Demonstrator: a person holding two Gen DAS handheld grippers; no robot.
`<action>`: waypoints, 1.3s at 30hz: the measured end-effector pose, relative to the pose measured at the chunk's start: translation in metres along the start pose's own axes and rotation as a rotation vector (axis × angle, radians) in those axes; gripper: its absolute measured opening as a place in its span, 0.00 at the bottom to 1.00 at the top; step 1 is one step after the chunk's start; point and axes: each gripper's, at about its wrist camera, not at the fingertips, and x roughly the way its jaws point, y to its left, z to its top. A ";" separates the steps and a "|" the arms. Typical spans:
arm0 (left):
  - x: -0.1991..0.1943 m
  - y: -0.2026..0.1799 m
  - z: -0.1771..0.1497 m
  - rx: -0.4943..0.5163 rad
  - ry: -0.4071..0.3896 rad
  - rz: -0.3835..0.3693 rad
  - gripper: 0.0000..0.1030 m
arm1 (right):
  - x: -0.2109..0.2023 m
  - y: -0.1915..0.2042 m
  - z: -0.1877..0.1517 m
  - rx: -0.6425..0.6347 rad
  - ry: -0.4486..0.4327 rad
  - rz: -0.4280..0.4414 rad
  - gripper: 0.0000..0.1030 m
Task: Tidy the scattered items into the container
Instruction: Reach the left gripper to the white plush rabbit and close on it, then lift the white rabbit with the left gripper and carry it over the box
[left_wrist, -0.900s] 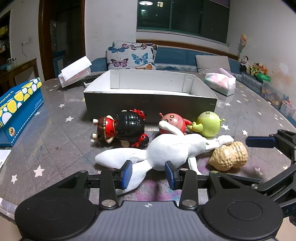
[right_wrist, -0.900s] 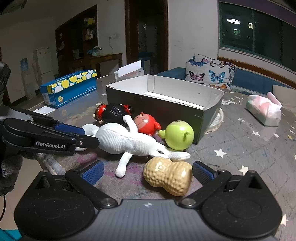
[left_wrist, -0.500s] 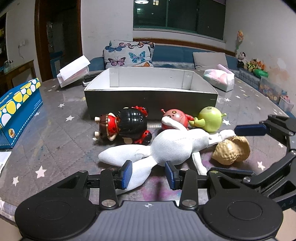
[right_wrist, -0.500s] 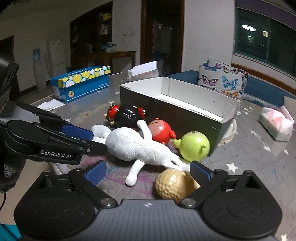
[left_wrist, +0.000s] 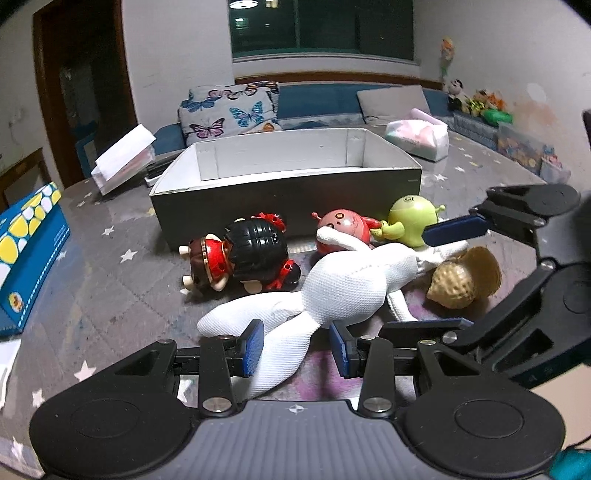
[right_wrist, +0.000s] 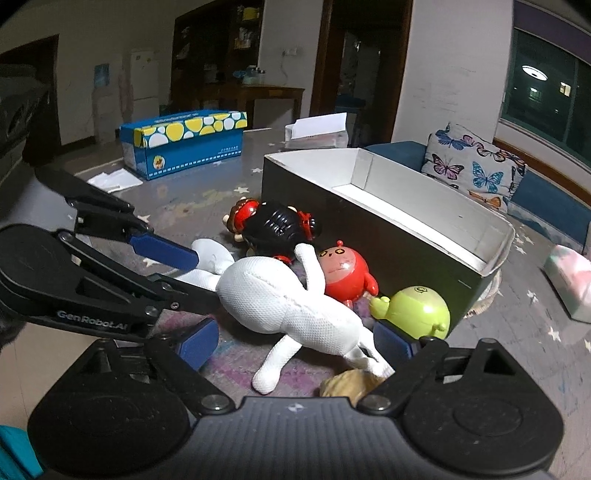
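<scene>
A white stuffed doll (left_wrist: 343, 291) (right_wrist: 280, 299) lies on the table before an open grey box (left_wrist: 288, 199) (right_wrist: 391, 236). Beside it lie a black-haired doll (left_wrist: 240, 258) (right_wrist: 277, 225), a red round toy (left_wrist: 343, 229) (right_wrist: 343, 269), a green round toy (left_wrist: 413, 219) (right_wrist: 417, 310) and a tan peanut toy (left_wrist: 461, 282) (right_wrist: 351, 382). My left gripper (left_wrist: 297, 349) is open, with one leg of the white doll between its pads. My right gripper (right_wrist: 295, 343) is open wide, over the white doll and the peanut; it also shows in the left wrist view (left_wrist: 439, 275).
A blue and yellow carton (left_wrist: 26, 243) (right_wrist: 184, 142) stands at the table's left. A white tissue box (left_wrist: 123, 158) (right_wrist: 317, 131) sits behind the grey box. A pink and white pack (left_wrist: 417, 134) (right_wrist: 569, 280) lies to the right. A sofa with butterfly cushions (left_wrist: 229, 110) is beyond.
My right gripper has moved forward and left over the peanut toy and the white doll. My left gripper stays open around the doll's leg.
</scene>
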 end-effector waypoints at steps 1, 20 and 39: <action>0.001 0.000 0.000 0.006 0.002 -0.006 0.40 | 0.002 0.000 0.000 -0.004 0.005 0.002 0.89; 0.020 0.015 0.001 0.004 0.036 -0.082 0.18 | 0.025 -0.004 0.009 -0.061 0.028 0.020 0.79; -0.012 0.032 0.038 -0.035 -0.117 -0.127 0.08 | 0.003 -0.027 0.021 0.050 -0.031 0.013 0.36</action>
